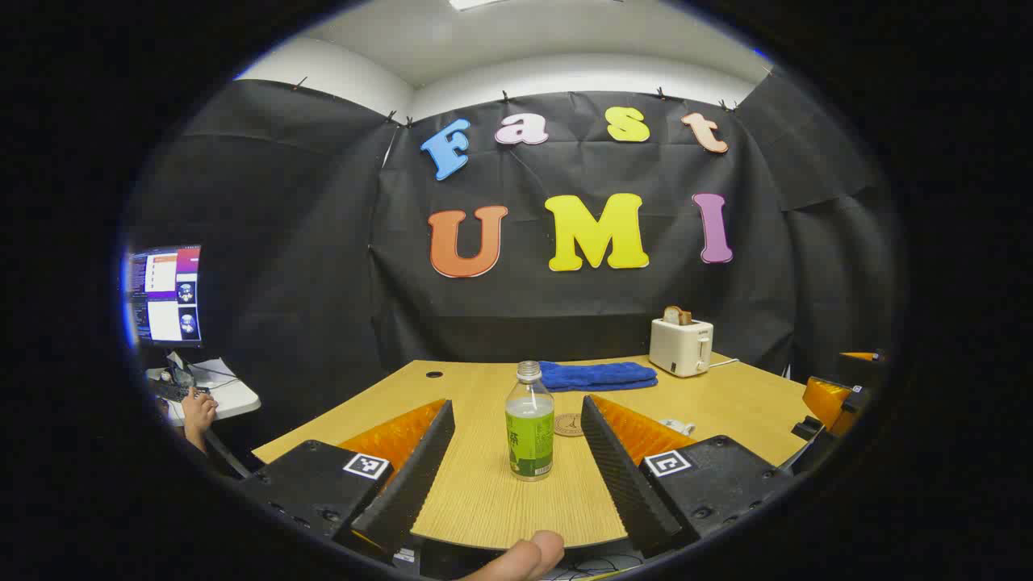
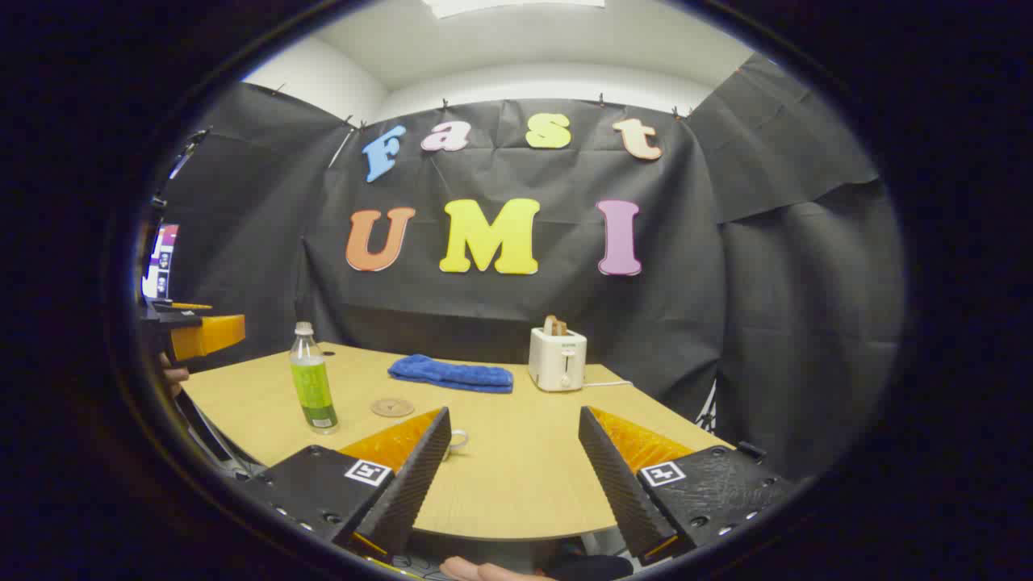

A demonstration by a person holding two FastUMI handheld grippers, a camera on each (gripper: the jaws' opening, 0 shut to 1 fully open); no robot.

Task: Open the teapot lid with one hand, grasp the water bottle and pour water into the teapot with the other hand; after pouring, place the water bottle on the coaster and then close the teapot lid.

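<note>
Your left gripper is spread wide at 6 o'clock in the left gripper view, with the water bottle standing upright on the surface between its fingers, untouched, and the coaster just behind the bottle at 1 o'clock from it. Your right gripper is spread too, holding nothing; in its view the bottle stands at 10 o'clock, with the blue towel and toaster toward 12.

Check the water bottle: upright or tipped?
Upright. The water bottle stands on its base on the table, cap on top, between the left gripper's open fingers, untouched. The right gripper view shows it upright too.
</note>
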